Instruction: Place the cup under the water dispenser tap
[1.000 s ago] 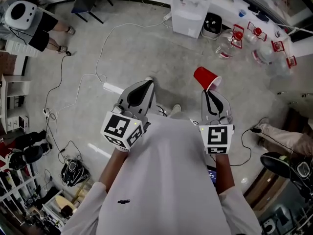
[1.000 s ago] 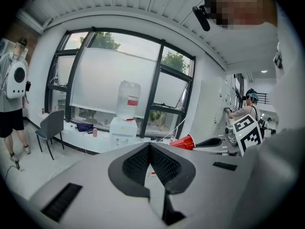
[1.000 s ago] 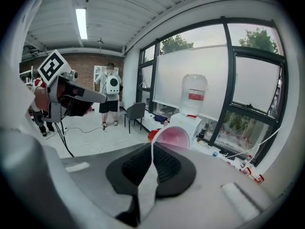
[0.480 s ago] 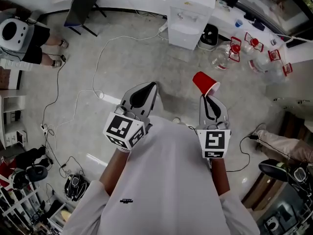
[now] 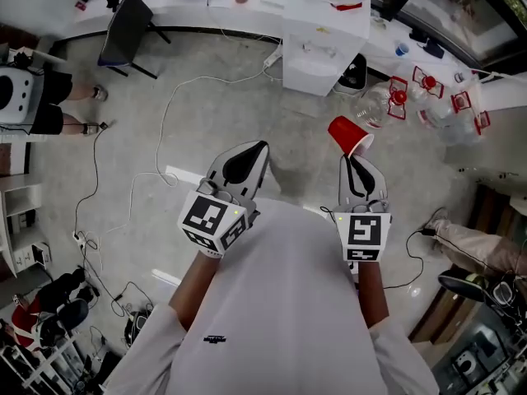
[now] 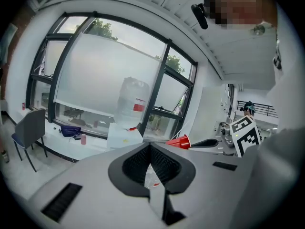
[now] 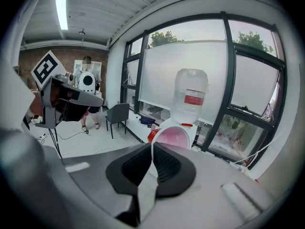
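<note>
Light and thin-walled, the red cup (image 5: 349, 135) probably crushes easily, so the right gripper (image 5: 352, 159) clamps its fingers gently on the rim wall, while the left gripper (image 5: 249, 151) holds its fingers together, empty.

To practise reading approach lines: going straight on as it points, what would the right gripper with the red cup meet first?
Probably the water dispenser: it stands directly behind the red cup in the right gripper, with only floor between, though depth is unclear.
</note>
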A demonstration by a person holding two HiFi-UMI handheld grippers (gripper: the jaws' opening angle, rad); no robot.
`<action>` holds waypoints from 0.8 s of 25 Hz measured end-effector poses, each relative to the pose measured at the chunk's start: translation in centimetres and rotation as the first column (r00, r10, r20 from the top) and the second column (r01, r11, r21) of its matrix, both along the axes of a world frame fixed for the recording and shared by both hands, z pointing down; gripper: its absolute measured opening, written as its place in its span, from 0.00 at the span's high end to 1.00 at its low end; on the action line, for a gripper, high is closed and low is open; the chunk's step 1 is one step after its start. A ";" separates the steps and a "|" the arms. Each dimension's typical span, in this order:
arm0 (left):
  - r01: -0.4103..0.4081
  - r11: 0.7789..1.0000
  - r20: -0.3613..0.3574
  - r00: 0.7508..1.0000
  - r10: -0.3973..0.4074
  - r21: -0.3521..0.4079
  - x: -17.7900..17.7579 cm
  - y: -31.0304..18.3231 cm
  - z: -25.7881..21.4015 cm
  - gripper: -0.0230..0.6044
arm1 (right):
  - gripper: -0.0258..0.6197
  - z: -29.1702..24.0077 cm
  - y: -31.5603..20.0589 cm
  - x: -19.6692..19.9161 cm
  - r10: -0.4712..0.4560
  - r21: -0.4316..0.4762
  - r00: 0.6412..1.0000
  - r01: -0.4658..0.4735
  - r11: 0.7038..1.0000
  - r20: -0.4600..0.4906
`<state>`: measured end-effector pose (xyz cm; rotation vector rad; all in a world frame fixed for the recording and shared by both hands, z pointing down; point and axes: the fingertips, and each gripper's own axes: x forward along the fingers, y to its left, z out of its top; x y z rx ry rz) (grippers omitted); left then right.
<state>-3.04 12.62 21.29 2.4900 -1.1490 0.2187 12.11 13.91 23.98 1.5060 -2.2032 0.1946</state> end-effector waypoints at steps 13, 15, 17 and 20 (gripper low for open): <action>-0.079 0.997 -0.021 0.997 0.079 -0.008 -4.4 -9.6 -0.3 0.96 | 0.93 -0.7 -8.9 -4.5 0.066 -0.004 0.997 -0.066 0.998 -0.042; -0.075 0.997 -0.024 0.997 0.075 -0.012 -4.6 -10.1 -0.1 0.96 | 0.93 -0.7 -9.6 -4.9 0.055 -0.004 0.997 -0.055 0.998 -0.048; -0.068 0.997 -0.028 0.997 0.067 -0.023 -4.6 -10.6 0.1 0.96 | 0.93 -0.6 -10.2 -4.9 0.045 -0.008 0.997 -0.046 0.999 -0.055; -0.064 0.997 -0.028 0.998 0.063 -0.038 -4.1 -11.3 0.4 0.96 | 0.93 -0.5 -11.3 -4.3 0.034 -0.018 0.997 -0.035 0.999 -0.064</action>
